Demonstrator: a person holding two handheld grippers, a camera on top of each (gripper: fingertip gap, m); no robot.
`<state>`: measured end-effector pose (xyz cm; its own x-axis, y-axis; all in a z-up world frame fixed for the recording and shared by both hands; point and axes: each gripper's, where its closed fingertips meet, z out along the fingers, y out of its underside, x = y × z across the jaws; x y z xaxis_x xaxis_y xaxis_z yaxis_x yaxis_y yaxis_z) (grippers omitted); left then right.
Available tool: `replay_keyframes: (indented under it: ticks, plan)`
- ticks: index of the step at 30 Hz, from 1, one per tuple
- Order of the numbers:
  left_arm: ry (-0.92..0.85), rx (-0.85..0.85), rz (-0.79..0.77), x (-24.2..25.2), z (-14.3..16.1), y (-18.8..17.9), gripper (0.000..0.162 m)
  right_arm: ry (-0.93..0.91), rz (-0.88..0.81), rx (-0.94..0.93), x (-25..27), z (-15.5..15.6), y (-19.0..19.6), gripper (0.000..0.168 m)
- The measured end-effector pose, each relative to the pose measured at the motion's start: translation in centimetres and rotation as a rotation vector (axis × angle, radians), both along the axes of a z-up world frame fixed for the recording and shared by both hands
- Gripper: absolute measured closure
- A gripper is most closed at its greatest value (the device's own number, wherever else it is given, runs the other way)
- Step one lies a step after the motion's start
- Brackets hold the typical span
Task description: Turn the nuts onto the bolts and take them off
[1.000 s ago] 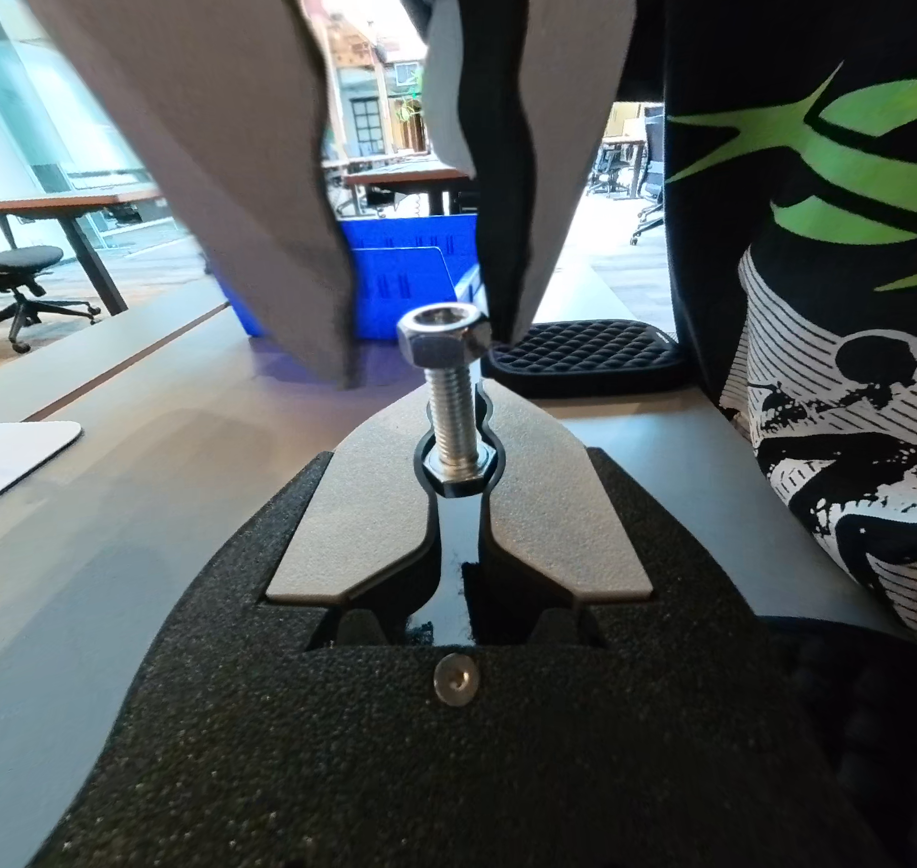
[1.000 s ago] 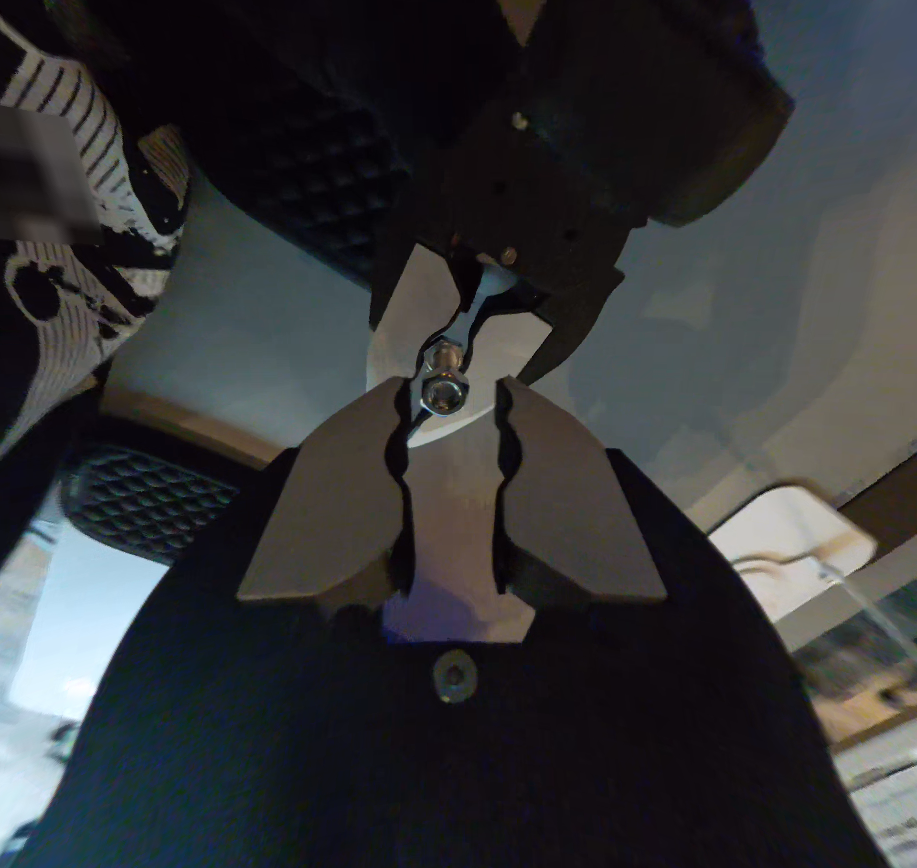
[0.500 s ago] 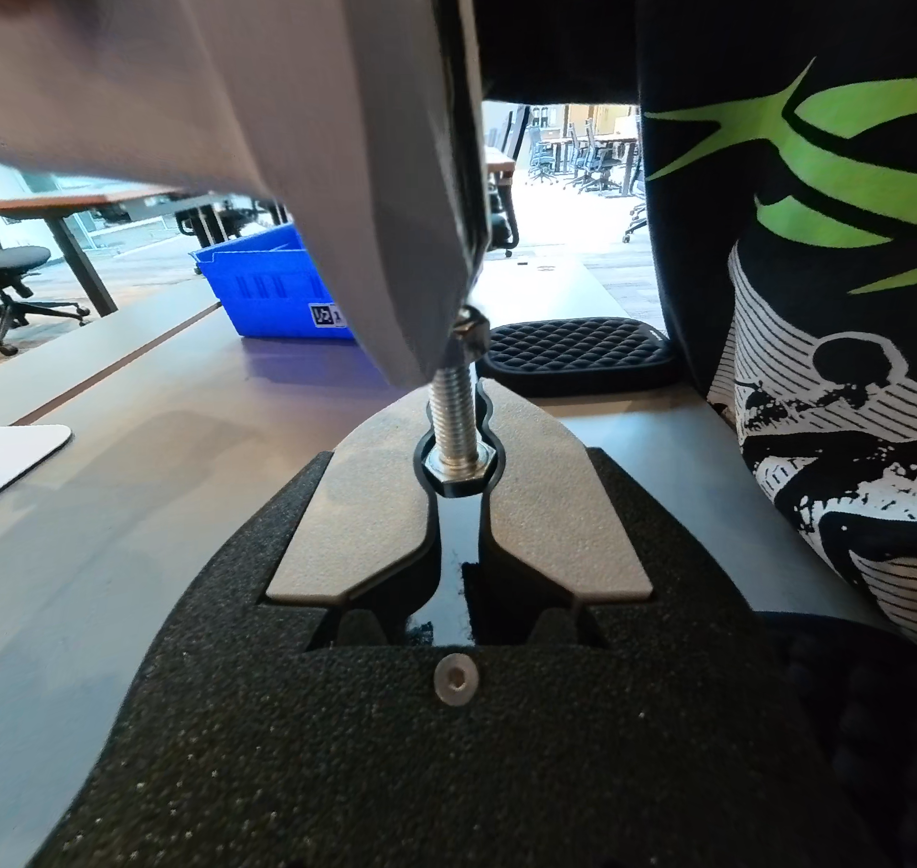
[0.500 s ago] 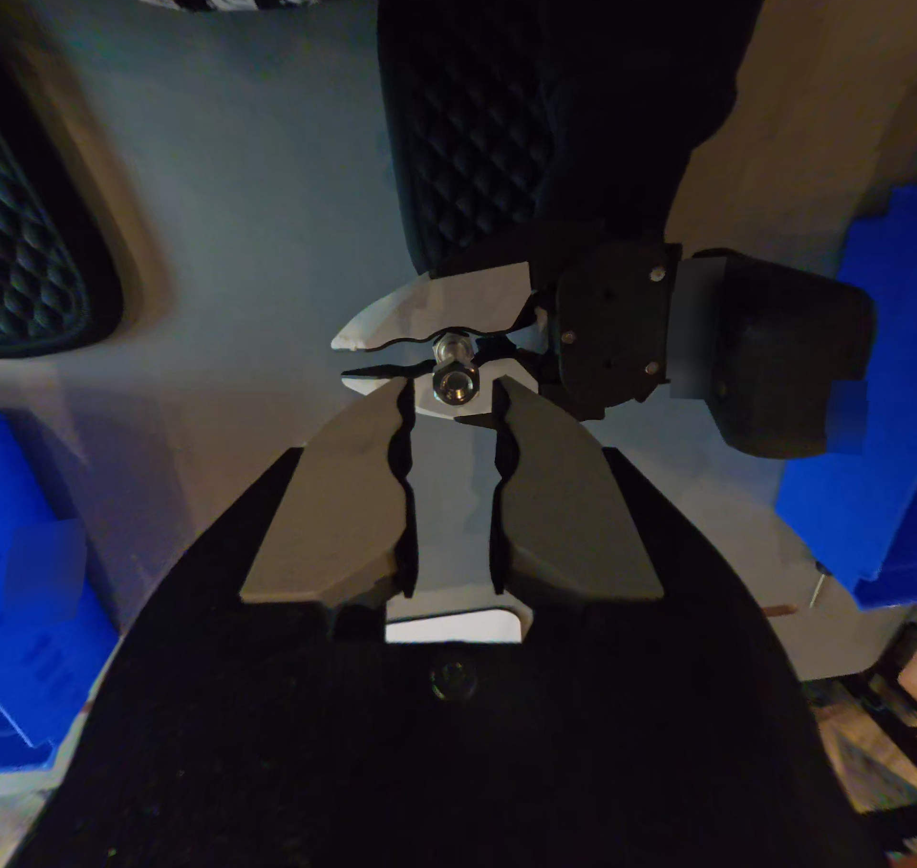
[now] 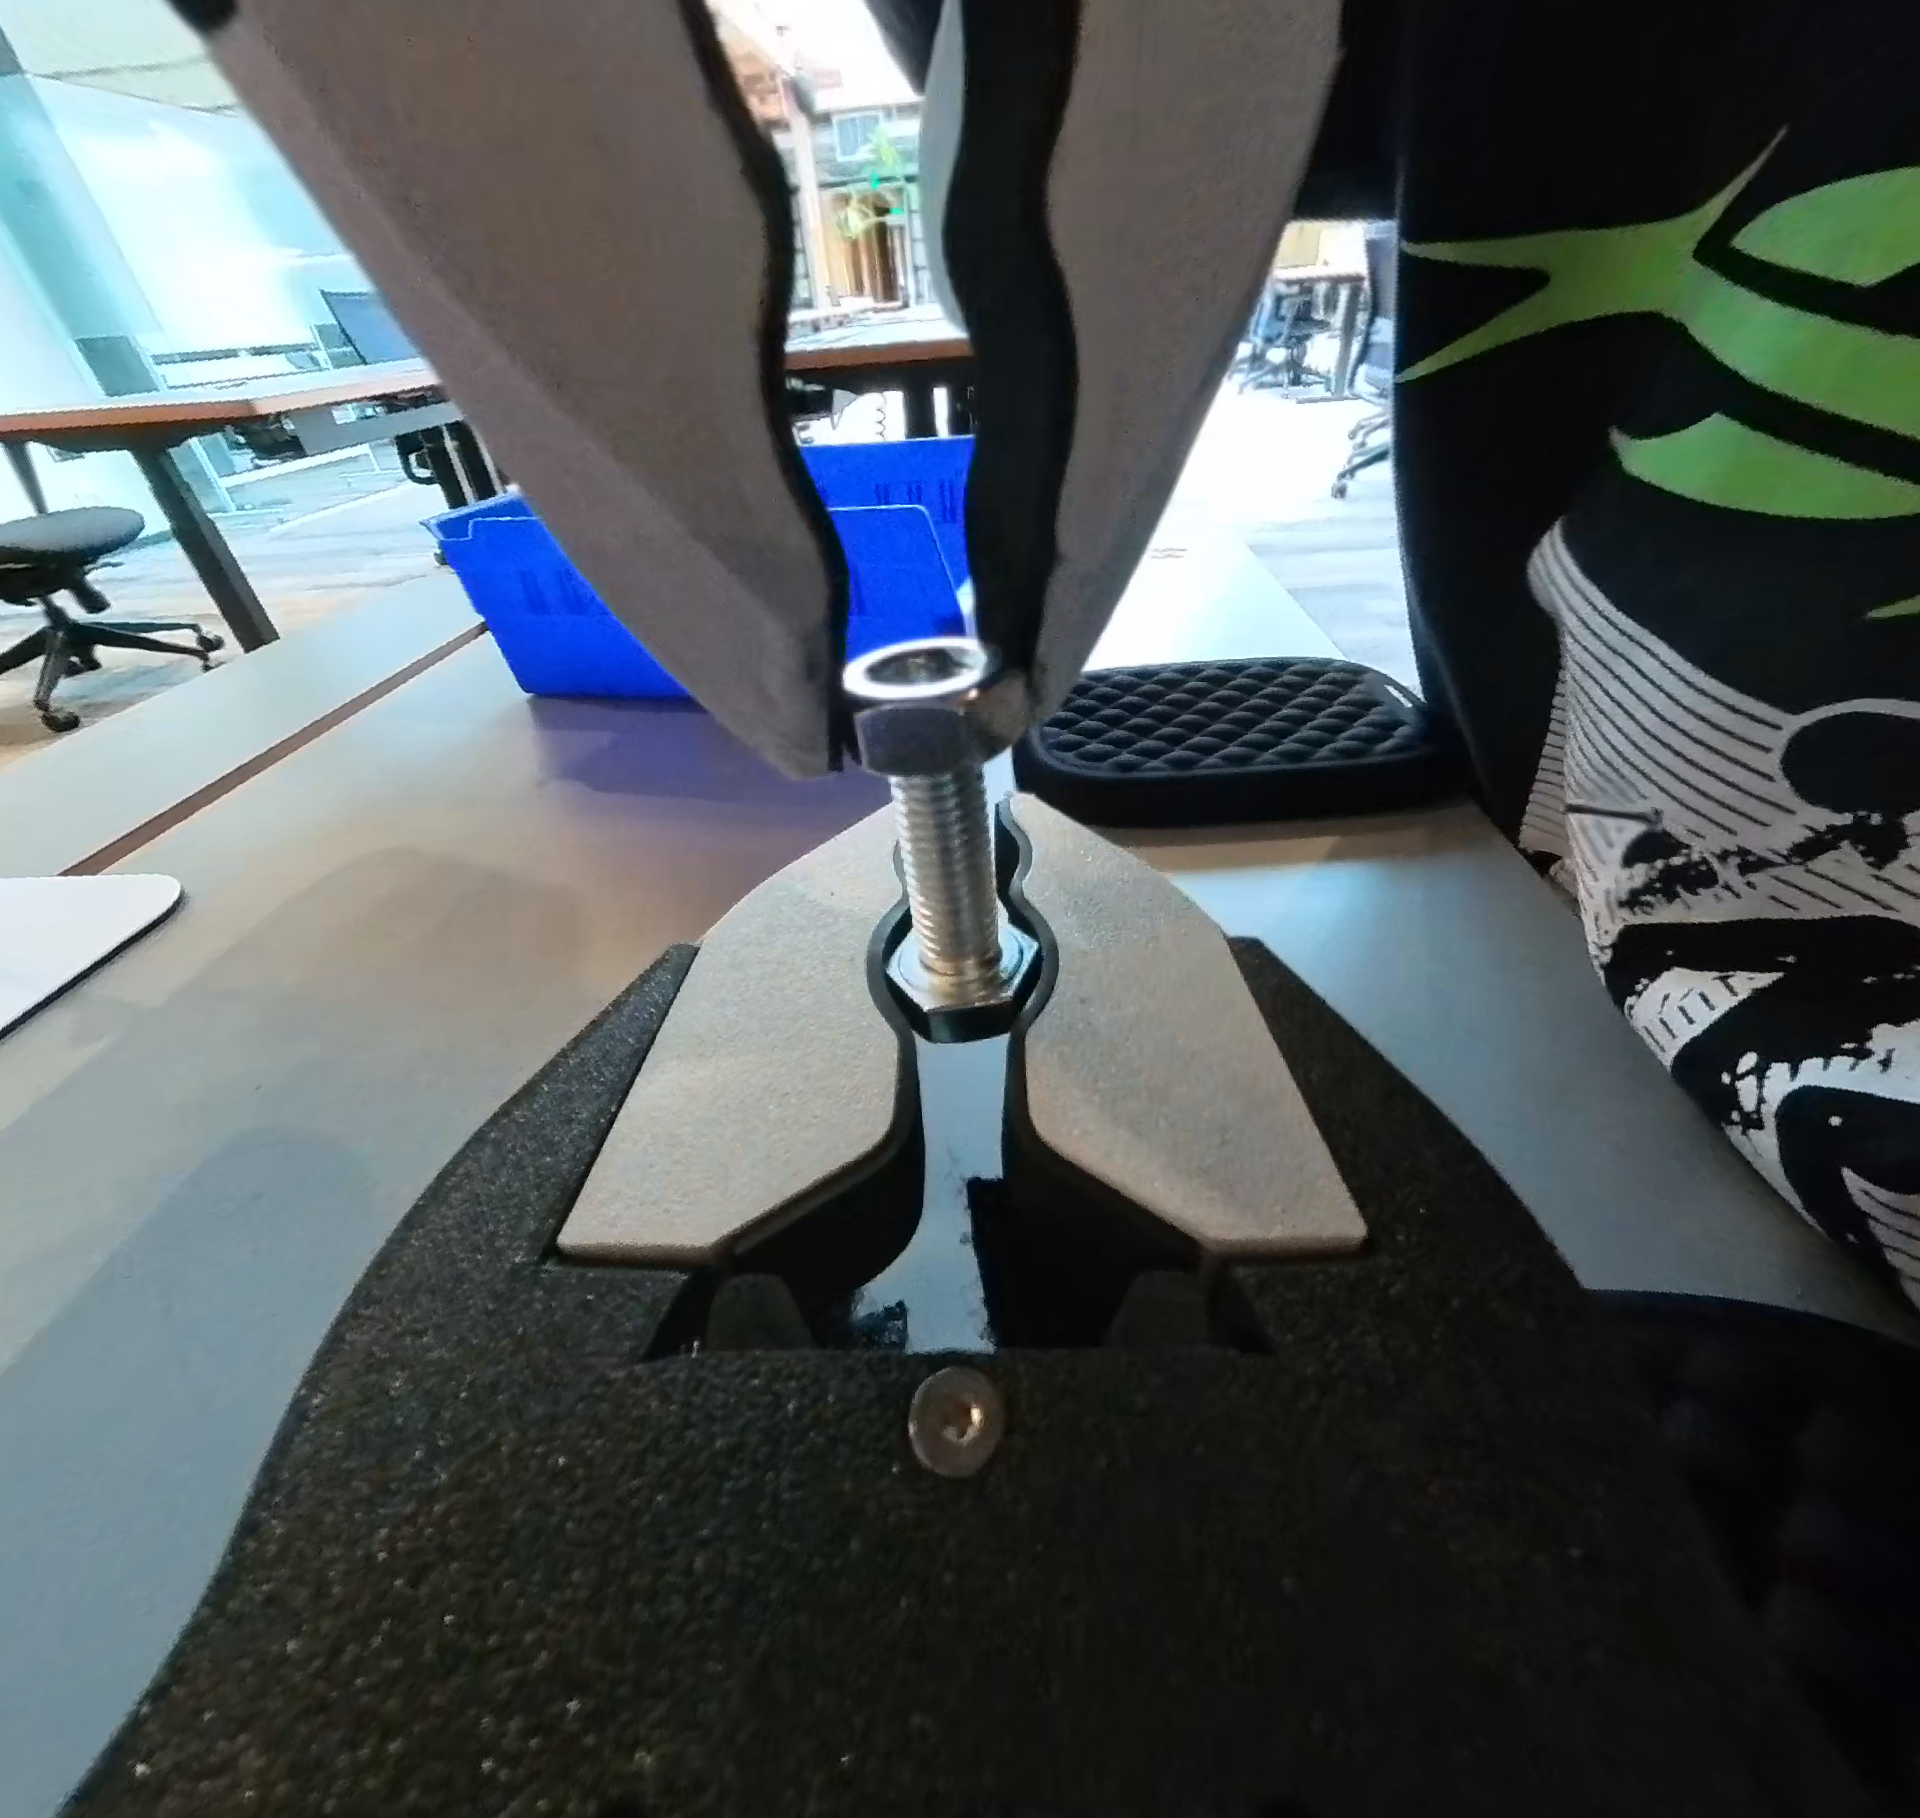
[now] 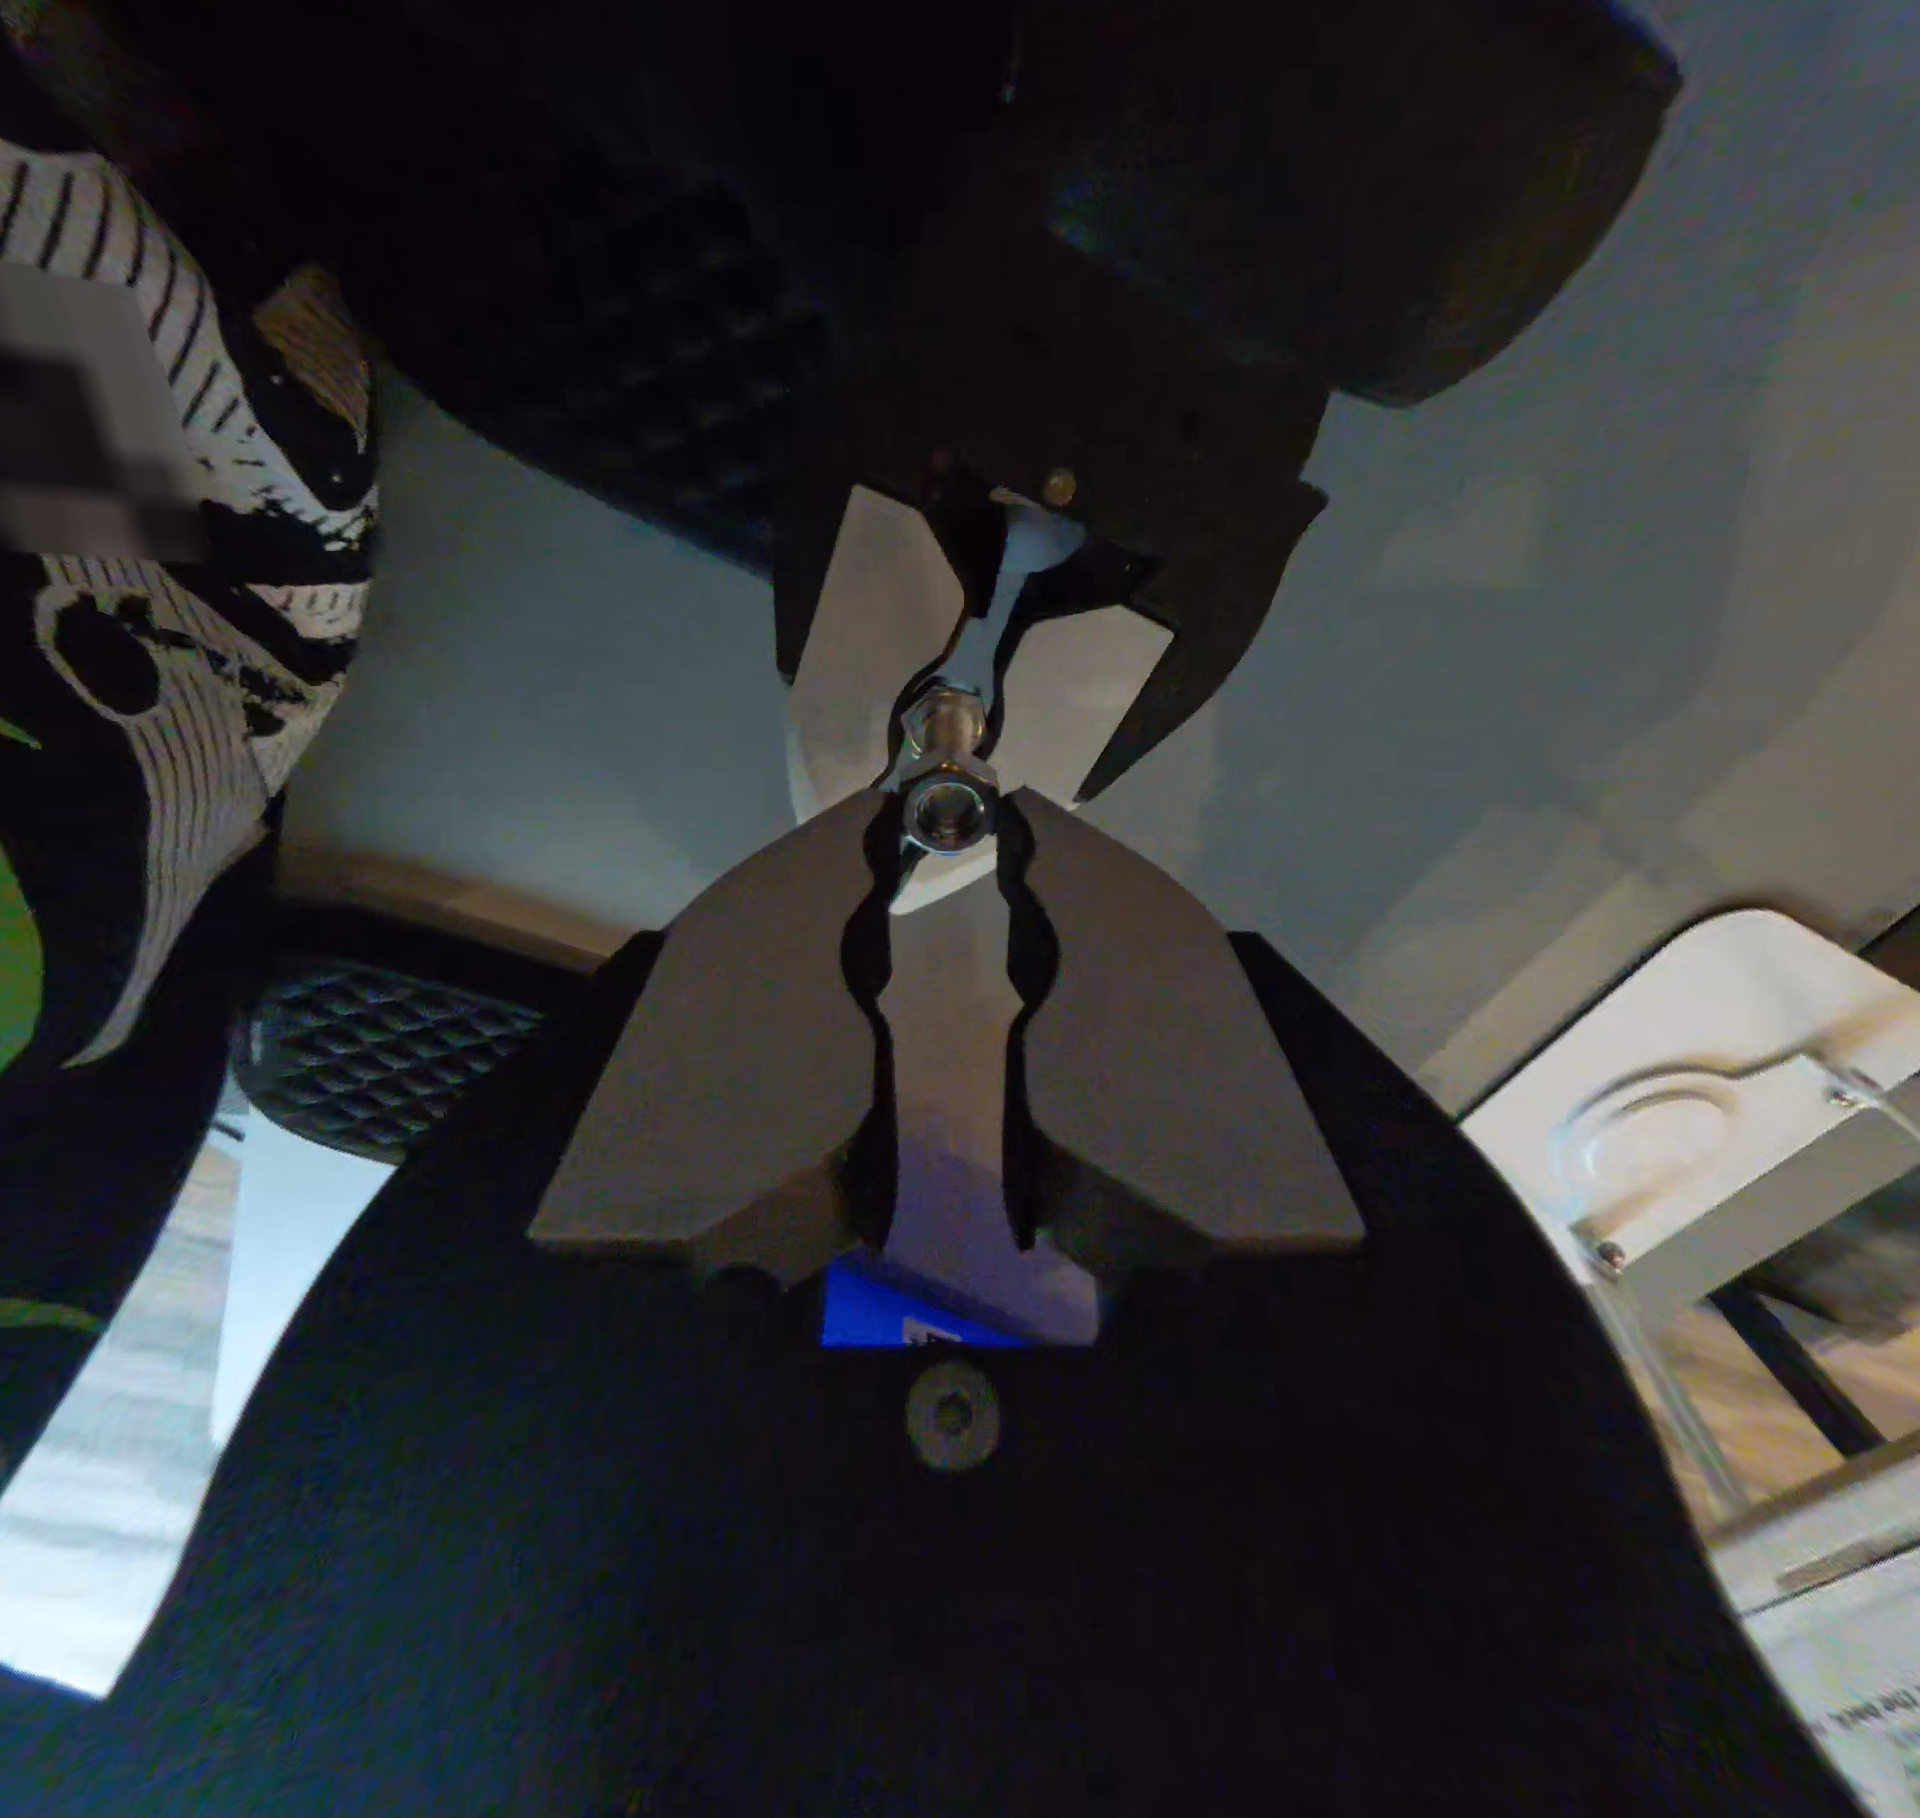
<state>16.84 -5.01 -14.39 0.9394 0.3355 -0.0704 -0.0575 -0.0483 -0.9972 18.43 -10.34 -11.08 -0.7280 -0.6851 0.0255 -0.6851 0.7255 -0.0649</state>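
My left gripper (image 5: 951, 833) is shut on the hex head of a silver bolt (image 5: 951, 885) and holds it upright, thread up. A silver nut (image 5: 920, 714) sits at the top of the thread. My right gripper (image 5: 925, 719) comes down from above, and its two grey fingertips touch the nut on both sides. In the right wrist view the nut (image 6: 945, 812) sits between my right gripper's (image 6: 948, 818) tips. The left gripper (image 6: 966, 646) lies beyond it, around the bolt's head.
A grey table (image 5: 364, 937) lies below. A blue bin (image 5: 561, 605) stands behind the bolt, with a black quilted pad (image 5: 1226, 740) to its right. A person's torso in a black printed shirt (image 5: 1714, 521) is close on the right. A white mat (image 5: 73, 927) lies at the left. Tip to tip, the grippers are about 6 cm apart.
The right gripper swung about a quarter turn around the bolt and back. Its jaws, apart around the nut before, now touch the nut on both sides. The left gripper and bolt stayed still.
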Motion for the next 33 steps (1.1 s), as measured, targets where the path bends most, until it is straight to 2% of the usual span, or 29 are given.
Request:
replay_keyframes:
  ticks: [3, 5, 9, 10, 12, 14, 18, 22, 25, 28, 30, 33]
  plan:
    - [0.003, 0.013, -0.002, 0.0, 0.2, -0.1, 0.151, -0.005, 0.049, -0.034, 0.1, 0.2, -0.4, 0.148]
    - [0.004, 0.017, -0.005, 0.1, 0.2, -0.1, 0.151, 0.002, 0.188, -0.095, -0.1, 0.7, -1.1, 0.133]
    - [0.005, 0.02, -0.016, 0.2, 0.3, -0.1, 0.151, 0.004, 0.741, -0.186, 0.3, 1.4, -0.5, 0.133]
    - [0.004, 0.021, -0.016, 0.2, 0.3, -0.1, 0.151, 0.001, 0.828, -0.193, 0.4, 1.3, -0.2, 0.133]
    - [0.003, 0.018, -0.018, 0.2, 0.3, -0.1, 0.151, -0.044, 0.861, -0.1, 0.4, 0.9, 0.7, 0.13]
    - [0.003, 0.01, -0.021, 0.2, 0.2, 0.0, 0.151, -0.046, 0.848, -0.074, 0.2, 0.8, 0.2, 0.131]
    - [0.001, 0.012, -0.025, 0.2, 0.2, 0.0, 0.151, -0.023, 0.926, -0.043, -0.2, 0.2, -0.2, 0.134]
    - [0.001, 0.01, -0.025, 0.2, 0.2, 0.1, 0.151, -0.03, 0.977, -0.033, -0.1, 0.0, -0.4, 0.151]
    - [0.002, 0.012, -0.021, 0.1, 0.2, 0.0, 0.151, -0.028, 0.933, -0.024, -0.1, -0.1, -0.4, 0.151]
    - [0.001, 0.019, -0.013, 0.0, 0.3, -0.1, 0.151, -0.019, 0.774, -0.014, -0.3, 0.0, -0.5, 0.151]
    - [-0.001, 0.026, -0.009, -0.1, 0.3, -0.2, 0.151, -0.001, 0.589, 0.002, -0.4, 0.0, -0.5, 0.151]
    - [0.003, 0.025, -0.005, -0.1, 0.4, -0.2, 0.151, -0.002, 0.188, 0.032, -0.3, 0.0, -0.3, 0.151]
